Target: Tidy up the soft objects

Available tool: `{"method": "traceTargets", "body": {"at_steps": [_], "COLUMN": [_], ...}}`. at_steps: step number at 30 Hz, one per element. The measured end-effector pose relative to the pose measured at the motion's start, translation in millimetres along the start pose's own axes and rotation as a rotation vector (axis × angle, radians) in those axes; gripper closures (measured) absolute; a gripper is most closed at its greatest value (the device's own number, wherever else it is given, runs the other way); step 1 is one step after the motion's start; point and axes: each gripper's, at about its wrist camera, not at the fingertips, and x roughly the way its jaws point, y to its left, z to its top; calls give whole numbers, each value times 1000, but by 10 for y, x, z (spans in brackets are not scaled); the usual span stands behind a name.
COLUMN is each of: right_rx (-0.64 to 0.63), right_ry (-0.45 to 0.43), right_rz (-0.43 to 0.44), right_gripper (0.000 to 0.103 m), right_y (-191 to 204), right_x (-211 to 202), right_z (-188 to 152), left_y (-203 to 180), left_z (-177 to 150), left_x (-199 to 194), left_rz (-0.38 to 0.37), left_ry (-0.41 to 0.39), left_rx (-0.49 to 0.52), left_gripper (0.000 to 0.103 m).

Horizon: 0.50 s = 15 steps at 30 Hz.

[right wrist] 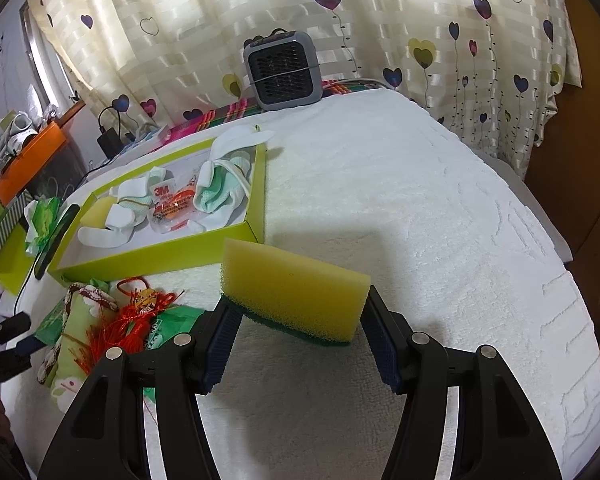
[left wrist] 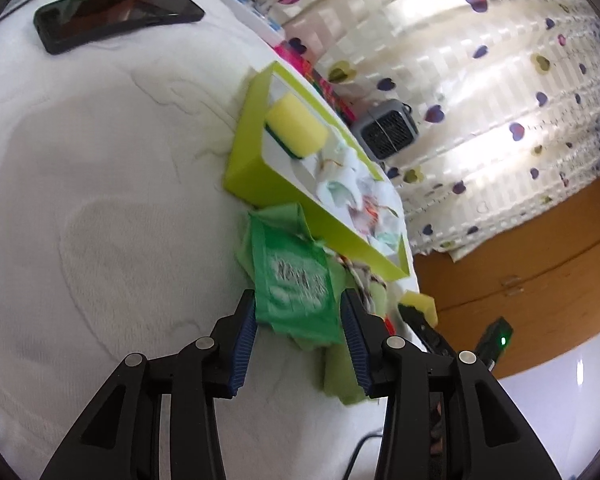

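Note:
My left gripper [left wrist: 298,300] stands open over a green tissue packet [left wrist: 296,276]. The packet lies between its fingers on a pile of light green cloth at the bed's edge, and the pads do not press it. My right gripper [right wrist: 300,308] is shut on a yellow sponge [right wrist: 292,284] with a green scouring base, held above the white towel. The lime green box [right wrist: 156,254] holds white and mint socks [right wrist: 220,192], a 3M packet [right wrist: 168,204] and another yellow sponge [left wrist: 296,124]. A red tassel charm [right wrist: 136,316] lies in the pile beside the box.
A black phone [left wrist: 116,12] lies on the white towel [right wrist: 420,220] at the far left. A small grey fan [right wrist: 284,68] stands at the back by the heart-print curtain. An orange box [right wrist: 28,156] and cables sit beyond the lime box.

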Motion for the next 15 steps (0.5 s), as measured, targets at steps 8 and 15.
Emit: {"method": "traceTargets", "body": {"at_steps": [8,15], "right_rx": [2,5], "right_ry": [5,7], "right_rz": [2,5], "right_gripper": [42,42], "right_y": [1,-4], "right_x": [12,19], "right_z": [-8,-7], "left_y": [-95,-199], "left_z": [55,76], "left_x": [107,183], "left_rz": [-25,6], "left_ry": [-1,3], "left_rx": [5,17], "left_gripper": [63,64]}}
